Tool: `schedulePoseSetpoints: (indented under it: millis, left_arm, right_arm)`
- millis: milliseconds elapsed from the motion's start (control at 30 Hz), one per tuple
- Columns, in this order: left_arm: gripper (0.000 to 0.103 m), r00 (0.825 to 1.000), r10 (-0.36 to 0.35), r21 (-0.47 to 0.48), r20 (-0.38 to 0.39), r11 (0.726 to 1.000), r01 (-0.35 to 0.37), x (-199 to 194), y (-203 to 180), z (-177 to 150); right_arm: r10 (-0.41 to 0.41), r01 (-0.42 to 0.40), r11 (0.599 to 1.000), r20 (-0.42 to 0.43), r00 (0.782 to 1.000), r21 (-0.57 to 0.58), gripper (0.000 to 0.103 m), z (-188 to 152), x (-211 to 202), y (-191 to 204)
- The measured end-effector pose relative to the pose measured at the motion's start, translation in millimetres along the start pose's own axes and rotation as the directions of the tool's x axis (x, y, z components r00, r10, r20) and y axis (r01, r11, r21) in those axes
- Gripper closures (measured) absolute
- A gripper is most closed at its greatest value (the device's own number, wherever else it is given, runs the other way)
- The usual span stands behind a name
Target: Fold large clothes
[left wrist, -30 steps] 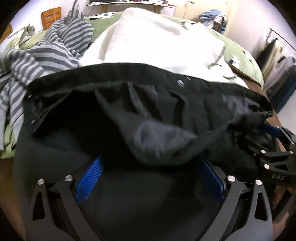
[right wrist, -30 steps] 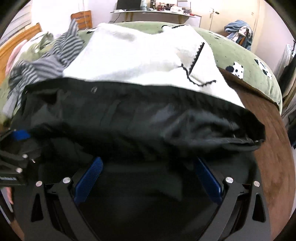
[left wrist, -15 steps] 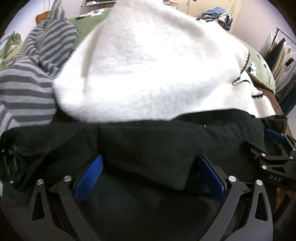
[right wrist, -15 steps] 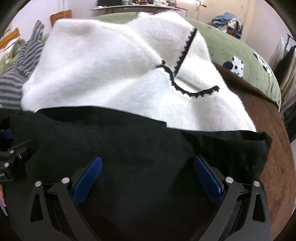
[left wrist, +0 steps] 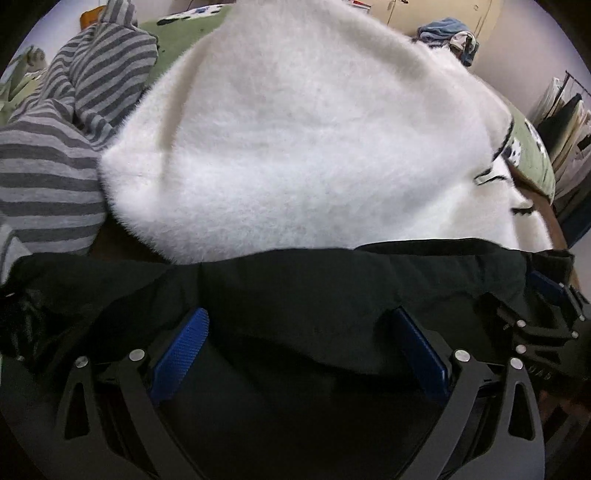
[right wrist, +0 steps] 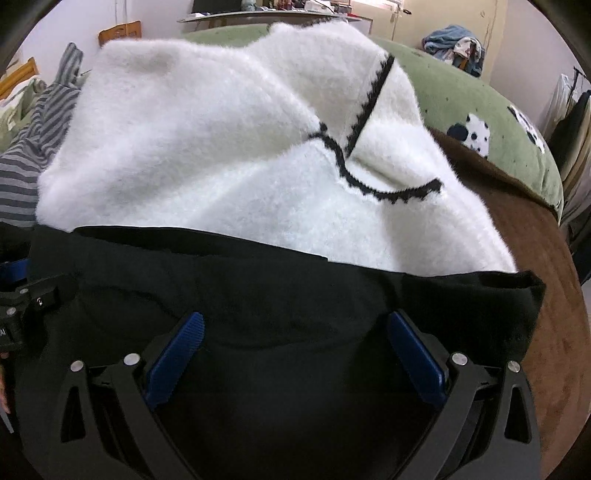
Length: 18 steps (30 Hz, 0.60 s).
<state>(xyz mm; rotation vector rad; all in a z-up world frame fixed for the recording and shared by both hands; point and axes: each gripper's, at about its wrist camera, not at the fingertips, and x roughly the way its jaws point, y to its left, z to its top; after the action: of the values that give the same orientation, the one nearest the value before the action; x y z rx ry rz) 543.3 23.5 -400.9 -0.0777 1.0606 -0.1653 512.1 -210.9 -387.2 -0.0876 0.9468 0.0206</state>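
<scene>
Nearest the left wrist camera, the left gripper (left wrist: 297,325) has its blue-padded jaws spread wide, and the black garment (left wrist: 332,295) lies draped over the tips so that the ends are hidden under cloth. The right gripper (right wrist: 291,328) matches it in its own view: jaws wide apart, tips buried beneath the same black garment (right wrist: 258,295), nothing pinched between the pads as far as the frames show. Each tool's frame also shows at the edge of the other's view, partly cut off.

The black garment stretches across the bottom of both views as a flat band, its right end (right wrist: 524,288) reaching the brown bedspread (right wrist: 546,314). Just beyond and touching its far edge lies a fluffy white sweater (right wrist: 221,147) with black zigzag trim (right wrist: 369,99). To the left, a grey striped garment (left wrist: 48,166) sits crumpled beside the sweater.

Farther off lies a green cover (right wrist: 461,96) with black-and-white patches, then a blue clothes pile (right wrist: 454,40) against the wall. Items on the distant desk (right wrist: 258,14) are too small to identify.
</scene>
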Motion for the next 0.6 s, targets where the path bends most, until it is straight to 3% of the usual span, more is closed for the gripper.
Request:
schedulePoseSetpoints:
  millis: [200, 400, 600]
  left_arm:
    - [0.006, 0.997, 0.032, 0.073, 0.066, 0.997, -0.037, -61, -22, -8]
    - [0.006, 0.999, 0.012, 0.121, 0.033, 0.993, -0.016, -103, -45, -44]
    - [0.006, 1.0, 0.018, 0.194, -0.024, 0.981, -0.013, -115, -61, -83]
  right_arm:
    - [0.013, -0.012, 1.0, 0.102, 0.995, -0.012, 0.005, -7, -72, -4]
    - [0.023, -0.035, 0.996, 0.147, 0.989, 0.085, 0.005, -46, -137, -25]
    - [0.006, -0.024, 0.989, 0.126, 0.992, 0.147, 0.005, -99, -179, -36]
